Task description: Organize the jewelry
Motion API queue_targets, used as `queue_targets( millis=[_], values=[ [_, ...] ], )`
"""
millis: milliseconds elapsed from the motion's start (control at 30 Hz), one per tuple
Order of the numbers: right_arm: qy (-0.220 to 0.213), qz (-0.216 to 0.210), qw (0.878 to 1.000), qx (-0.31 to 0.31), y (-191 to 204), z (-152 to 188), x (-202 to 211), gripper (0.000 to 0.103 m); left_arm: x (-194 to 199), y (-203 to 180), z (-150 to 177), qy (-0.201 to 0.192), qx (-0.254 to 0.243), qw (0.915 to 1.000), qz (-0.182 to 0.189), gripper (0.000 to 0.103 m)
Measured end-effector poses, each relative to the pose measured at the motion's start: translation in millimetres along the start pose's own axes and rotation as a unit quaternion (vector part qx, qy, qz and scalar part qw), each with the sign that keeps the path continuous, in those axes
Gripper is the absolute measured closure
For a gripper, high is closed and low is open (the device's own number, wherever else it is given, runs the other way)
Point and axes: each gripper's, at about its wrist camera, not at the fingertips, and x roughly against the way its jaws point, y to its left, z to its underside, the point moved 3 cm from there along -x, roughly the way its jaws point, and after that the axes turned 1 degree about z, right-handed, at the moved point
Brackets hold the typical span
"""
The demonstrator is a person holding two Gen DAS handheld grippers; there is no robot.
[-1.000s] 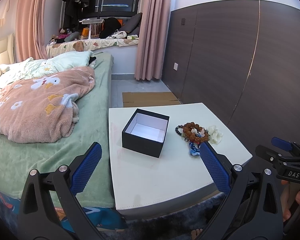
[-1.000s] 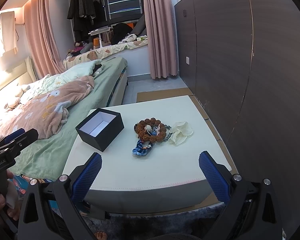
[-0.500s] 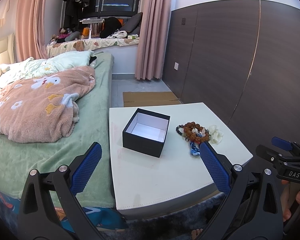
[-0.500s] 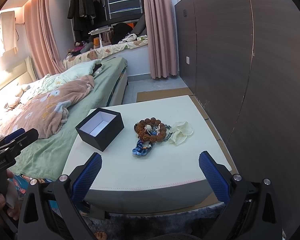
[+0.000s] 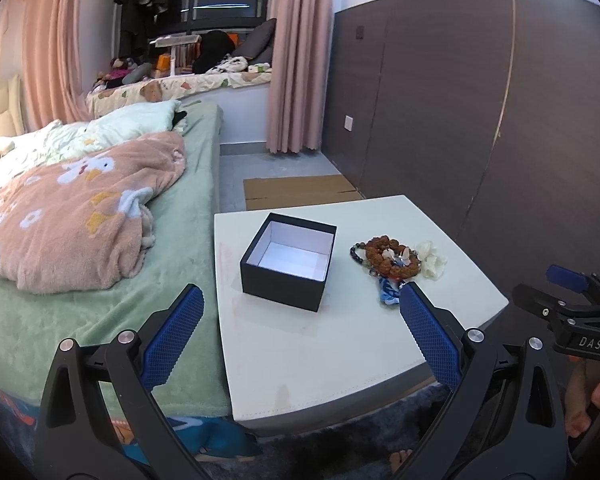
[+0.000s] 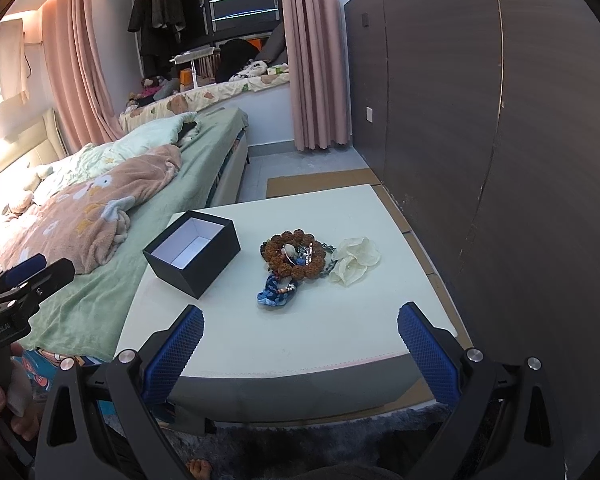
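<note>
Jewelry heap (image 6: 296, 262) ahead of right gripper (image 6: 300, 336), just beyond its spread blue fingertips (image 6: 424, 340), nothing between them. Brown bead bracelet (image 6: 294, 254) on top; blue braided cord (image 6: 276, 294) nearest the tool; white petal-like piece (image 6: 354, 262) touching the heap on its far-right side. Open black box (image 6: 194, 256) ahead-left of that gripper, white-lined, apart from the heap.

Left gripper (image 5: 298, 330) likewise spread wide, holding nothing, hovering short of white table (image 5: 340, 344) edge. Box (image 5: 288, 262) straight ahead between its fingers; heap (image 5: 388, 260) just past right fingertip (image 5: 424, 332), partly hidden by it. Green bed with pink blanket (image 5: 68, 220) off to the left.
</note>
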Motion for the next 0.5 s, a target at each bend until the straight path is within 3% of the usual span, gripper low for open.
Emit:
queue_targets(
  millis=[267,500],
  values=[
    [-0.003,0.0,1.0,-0.02,-18,-12,-5,0.008,-17,-20,-28,0.003,-0.003,0.9996,0.027,0.005],
    [0.007,-0.007,0.998,-0.061,-46,-28,-19,0.008,-45,-43,-51,0.021,0.004,0.997,0.075,0.005]
  ],
)
